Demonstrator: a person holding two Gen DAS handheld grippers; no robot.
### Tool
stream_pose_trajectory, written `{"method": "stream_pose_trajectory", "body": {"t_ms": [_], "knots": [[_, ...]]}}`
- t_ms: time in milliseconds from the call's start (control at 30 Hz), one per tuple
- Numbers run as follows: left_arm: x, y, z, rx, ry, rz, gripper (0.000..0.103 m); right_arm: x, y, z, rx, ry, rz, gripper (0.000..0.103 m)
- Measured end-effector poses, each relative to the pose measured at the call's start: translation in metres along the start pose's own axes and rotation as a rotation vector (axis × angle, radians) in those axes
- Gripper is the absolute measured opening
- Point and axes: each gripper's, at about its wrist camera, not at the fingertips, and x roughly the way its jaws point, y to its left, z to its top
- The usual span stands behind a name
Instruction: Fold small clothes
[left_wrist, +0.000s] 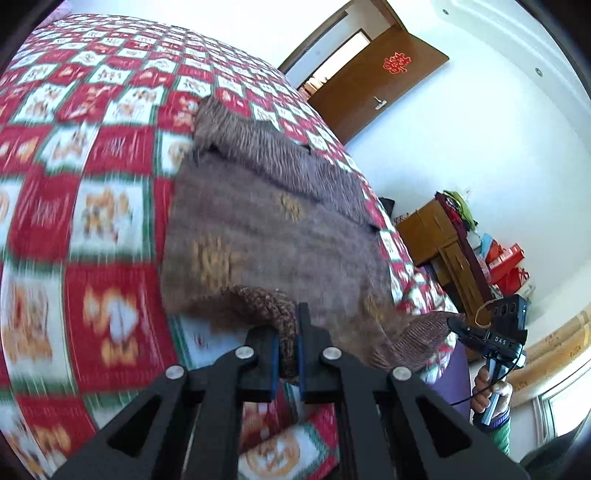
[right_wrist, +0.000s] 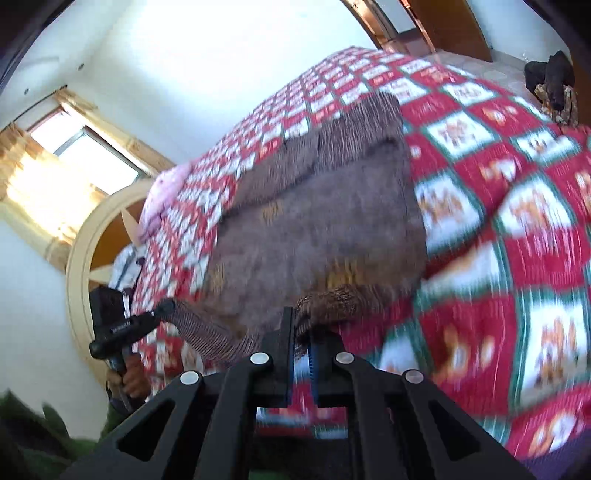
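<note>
We saw the brown sweater (left_wrist: 280, 236) lying on the bed (left_wrist: 74, 221), near its edge. The left tool (left_wrist: 287, 354) was closed on one hem corner, and the right tool (right_wrist: 301, 350) on the other.

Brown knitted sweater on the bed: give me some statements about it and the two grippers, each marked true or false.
1. The left gripper is shut on the sweater's near edge. True.
2. The right gripper hangs open, holding nothing. False: its fingers are shut on the sweater's ribbed edge.
3. The sweater lies on a red, white and green checked bedspread. True.
4. The sweater is plain, without any pattern. False: yellowish motifs show on its front.
5. The wooden door behind the bed is shut. False: it stands open.
</note>
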Motion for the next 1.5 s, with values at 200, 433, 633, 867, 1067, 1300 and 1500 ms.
{"method": "stream_pose_trajectory", "body": {"t_ms": [200,433,633,867,1067,1300,1500], "knots": [[0.041,0.021,0.069,-0.040,0.004,0.080,0.007,0.026,-0.015,0.070,0.035,-0.059,-0.028,0.006],[0.092,0.041,0.112,-0.003,0.053,0.230,0.015,0.084,-0.066,0.122,0.154,-0.086,-0.055,0.007],[0.055,0.047,0.116,0.080,-0.033,0.201,0.067,0.078,-0.066,0.117,0.149,-0.149,-0.070,0.037],[0.052,0.038,0.107,0.306,-0.146,0.279,0.090,0.054,-0.047,0.092,0.052,-0.238,-0.135,0.060],[0.087,0.011,0.091,0.580,-0.097,0.349,0.086,0.061,-0.040,0.081,0.032,-0.194,-0.161,0.060],[0.112,0.010,0.095,0.757,-0.024,0.320,0.078,0.051,-0.036,0.076,0.016,-0.189,-0.194,0.060],[0.132,0.019,0.100,0.718,0.069,0.234,0.028,0.045,-0.049,0.071,0.065,-0.189,-0.220,0.060]]}}
